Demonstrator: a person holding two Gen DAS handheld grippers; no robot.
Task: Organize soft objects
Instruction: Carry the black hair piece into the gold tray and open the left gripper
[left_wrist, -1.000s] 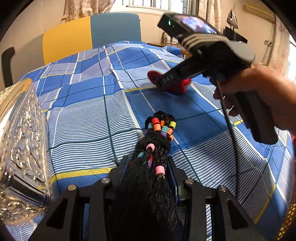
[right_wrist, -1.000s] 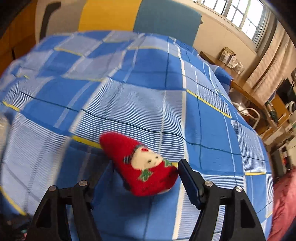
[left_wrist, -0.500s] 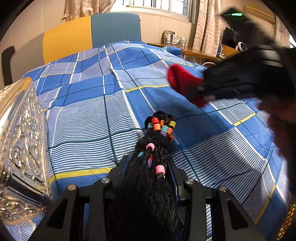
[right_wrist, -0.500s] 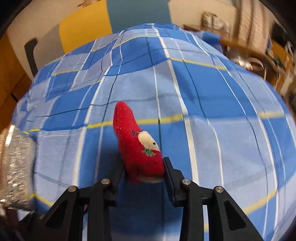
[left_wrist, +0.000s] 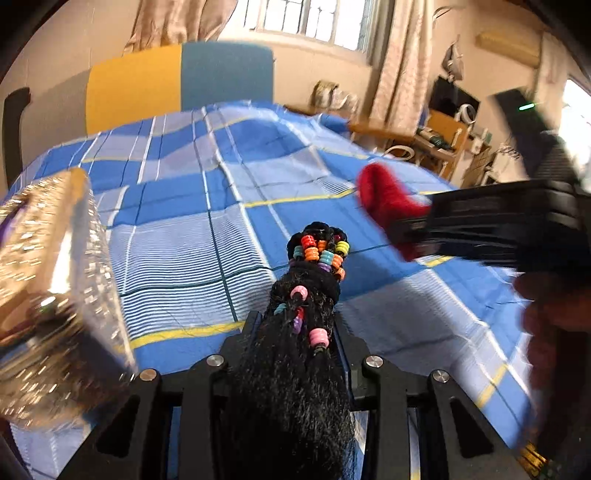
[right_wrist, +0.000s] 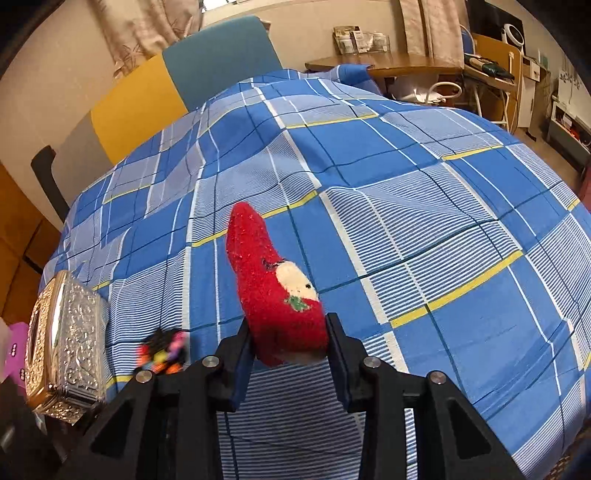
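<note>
On the far left, one shiny silver box (right_wrist: 68, 343) is sitting on the blue checked bed cover (right_wrist: 406, 192). It looks like the place for the soft things, though that is only a guess. Just right of it, the left gripper (left_wrist: 291, 354) is squeezing one bunch of black braided hair with colored beads (left_wrist: 314, 280), held up above the cover. Its jaws have just been closing a little more on the braid. Further right, the right gripper (right_wrist: 290, 343) is clamped on one red sock with a snowman face (right_wrist: 273, 280), also lifted off the cover.

To do this step well, both grips should be staying tight while each soft thing is being carried left toward the box, one at a time, so the hands are not bumping.
</note>
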